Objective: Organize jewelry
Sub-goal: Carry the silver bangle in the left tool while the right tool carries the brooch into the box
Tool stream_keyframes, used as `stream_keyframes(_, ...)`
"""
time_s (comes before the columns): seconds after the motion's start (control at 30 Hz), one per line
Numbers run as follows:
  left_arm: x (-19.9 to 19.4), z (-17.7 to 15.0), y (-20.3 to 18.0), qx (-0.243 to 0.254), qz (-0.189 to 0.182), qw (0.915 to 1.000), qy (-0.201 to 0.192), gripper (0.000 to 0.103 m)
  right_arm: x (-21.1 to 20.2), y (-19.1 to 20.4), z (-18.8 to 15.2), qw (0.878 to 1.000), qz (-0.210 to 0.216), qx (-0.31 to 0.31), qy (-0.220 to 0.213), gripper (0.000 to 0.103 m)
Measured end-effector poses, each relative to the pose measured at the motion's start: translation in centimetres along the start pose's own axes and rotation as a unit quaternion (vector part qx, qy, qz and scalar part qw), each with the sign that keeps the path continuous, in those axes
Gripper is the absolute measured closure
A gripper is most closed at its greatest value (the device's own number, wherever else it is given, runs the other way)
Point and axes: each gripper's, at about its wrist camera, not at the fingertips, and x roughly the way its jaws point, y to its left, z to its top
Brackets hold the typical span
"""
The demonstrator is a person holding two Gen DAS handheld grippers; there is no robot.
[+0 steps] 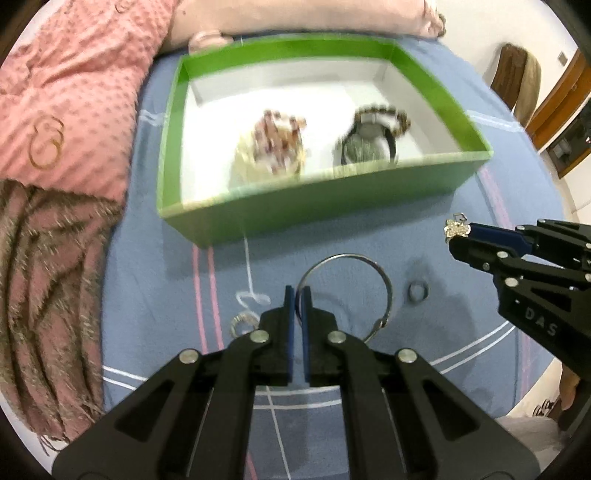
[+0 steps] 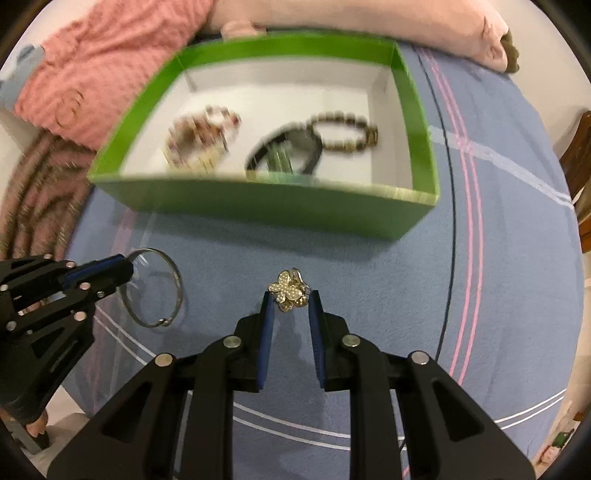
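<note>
A green box (image 1: 314, 199) (image 2: 258, 210) with a white inside stands on the blue bedsheet and holds a pale beaded bundle (image 1: 271, 146) (image 2: 199, 142), a dark band (image 1: 365, 147) (image 2: 284, 151) and a brown bead bracelet (image 1: 384, 118) (image 2: 347, 133). My left gripper (image 1: 298, 291) (image 2: 127, 267) is shut on a thin silver bangle (image 1: 369, 269) (image 2: 173, 280) in front of the box. My right gripper (image 2: 291, 295) (image 1: 456, 234) is shut on a gold flower ring (image 2: 290, 291) (image 1: 457, 229), held above the sheet near the box's front.
A small dark ring (image 1: 418, 291), a clear ring (image 1: 242, 321) and a white thread loop (image 1: 251, 295) lie on the sheet. A pink quilt (image 1: 74, 92) (image 2: 110, 62) and a fringed scarf (image 1: 48, 288) lie at the left. A pink pillow (image 1: 306, 14) lies behind the box.
</note>
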Motion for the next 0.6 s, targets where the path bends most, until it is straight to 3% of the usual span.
stream_keyframes(0.1, -2.1, 1.9, 0.6, -0.009, -0.023, 0.9993, -0.026, 0.100, -2.6, 0.2, 2.0, 0.999, 0.006, -0.003, -0.038, 0.083)
stream_keyframes(0.3, -4.0, 6.3, 1.4, -0.006, -0.011, 0.9970, -0.077, 0.100, -4.2, -0.3, 6.7, 0.997, 0.004, -0.003, -0.082, 0.083)
stream_keyframes(0.5, -1.7, 11.1, 2.9, -0.019, -0.007, 0.9970, -0.075, 0.100, -1.6, -1.9, 10.9, 0.997, 0.002, 0.010, -0.074, 0.083)
stream_keyframes(0.6, 0.8, 13.1, 3.3, -0.024, -0.001, 0.9977, -0.064, 0.100, 1.6, -2.7, 12.4, 0.999, -0.001, 0.017, -0.049, 0.083)
